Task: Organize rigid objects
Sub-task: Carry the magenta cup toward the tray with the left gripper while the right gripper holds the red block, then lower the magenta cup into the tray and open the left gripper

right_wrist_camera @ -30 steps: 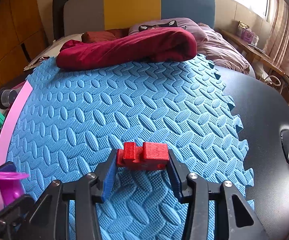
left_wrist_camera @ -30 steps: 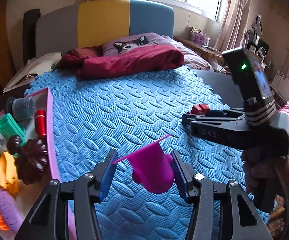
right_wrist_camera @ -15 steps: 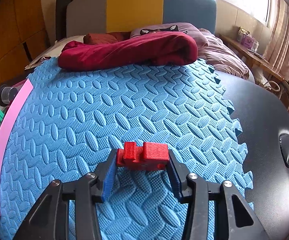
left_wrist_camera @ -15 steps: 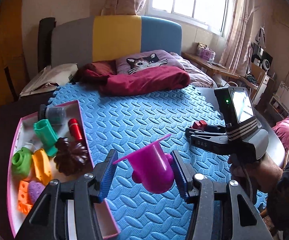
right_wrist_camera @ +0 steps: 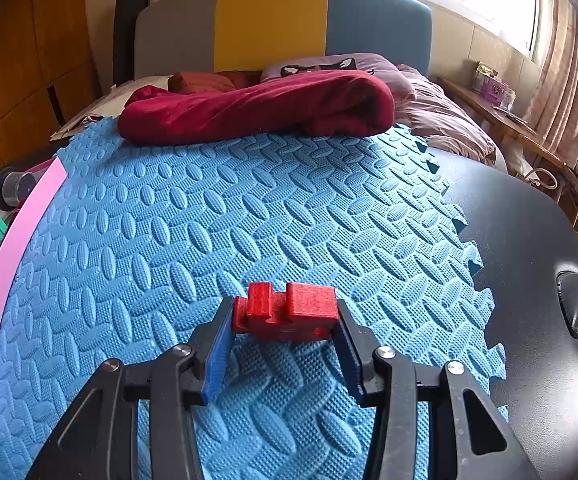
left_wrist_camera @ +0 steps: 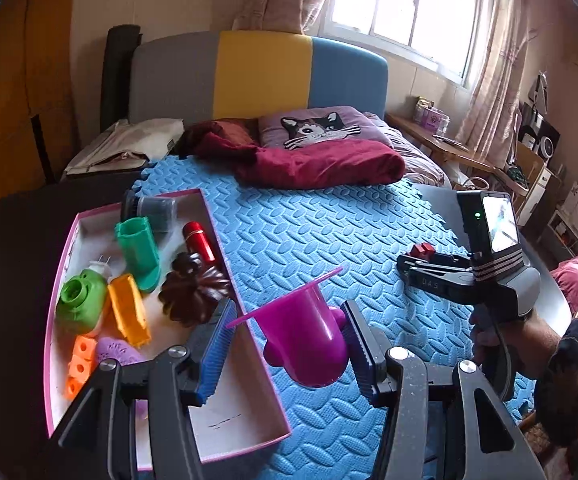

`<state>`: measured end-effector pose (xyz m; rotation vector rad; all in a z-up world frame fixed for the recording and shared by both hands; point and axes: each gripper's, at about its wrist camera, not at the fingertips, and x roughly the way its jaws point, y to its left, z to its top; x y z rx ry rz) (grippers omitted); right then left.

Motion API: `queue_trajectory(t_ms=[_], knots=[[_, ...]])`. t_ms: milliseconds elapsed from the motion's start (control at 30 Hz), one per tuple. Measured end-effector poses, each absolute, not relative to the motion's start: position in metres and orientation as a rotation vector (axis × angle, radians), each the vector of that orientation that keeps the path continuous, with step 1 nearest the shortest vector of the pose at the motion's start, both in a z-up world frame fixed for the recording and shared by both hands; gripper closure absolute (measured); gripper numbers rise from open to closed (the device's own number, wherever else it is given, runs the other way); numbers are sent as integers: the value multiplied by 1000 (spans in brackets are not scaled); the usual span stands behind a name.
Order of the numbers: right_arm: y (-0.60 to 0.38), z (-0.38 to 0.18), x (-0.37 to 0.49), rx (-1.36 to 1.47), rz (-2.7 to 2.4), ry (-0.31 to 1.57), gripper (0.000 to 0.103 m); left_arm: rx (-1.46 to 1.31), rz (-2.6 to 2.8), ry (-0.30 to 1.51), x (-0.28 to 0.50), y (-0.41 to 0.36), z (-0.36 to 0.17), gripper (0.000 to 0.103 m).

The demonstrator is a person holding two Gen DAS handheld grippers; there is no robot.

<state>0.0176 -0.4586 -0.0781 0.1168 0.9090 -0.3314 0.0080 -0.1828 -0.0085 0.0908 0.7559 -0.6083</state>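
My left gripper point(left_wrist_camera: 287, 326) is shut on a magenta funnel-shaped piece point(left_wrist_camera: 303, 334) and holds it above the blue foam mat point(left_wrist_camera: 309, 232), over the right wall of the pink tray point(left_wrist_camera: 217, 240). My right gripper point(right_wrist_camera: 285, 322) is shut on a red block point(right_wrist_camera: 289, 310) just above the mat; it also shows in the left wrist view point(left_wrist_camera: 421, 264) to the right, with the red block point(left_wrist_camera: 423, 249) at its tip. The pink tray's wall point(right_wrist_camera: 13, 248) shows at the far left of the right wrist view.
The tray holds several toys: a green tube point(left_wrist_camera: 139, 250), a red cylinder point(left_wrist_camera: 199, 240), a brown fluted mould point(left_wrist_camera: 195, 288), an orange piece point(left_wrist_camera: 129, 312) and a grey cup point(left_wrist_camera: 155, 210). A dark red blanket point(right_wrist_camera: 257, 106) lies at the mat's far end. The black table point(right_wrist_camera: 529, 240) extends right.
My left gripper has risen and pulled back toward the tray with the magenta piece, so the whole tray now shows. My right gripper has stayed almost still with the red block.
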Motion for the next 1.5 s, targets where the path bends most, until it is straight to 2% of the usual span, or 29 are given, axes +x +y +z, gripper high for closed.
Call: queue_trajectory(t_ms=[533, 1133, 1433, 1500], knots=[[-458, -78, 18, 111, -334, 909, 56, -97, -440, 833, 23, -58, -20, 49], [-453, -77, 19, 64, -350, 907, 56, -52, -537, 980, 58, -132, -62, 49], [-453, -77, 19, 57, -348, 909, 56, -2, -522, 941, 56, -136, -64, 49], [-453, -77, 20, 56, -348, 908, 56, 0, -518, 929, 53, -133, -61, 45]])
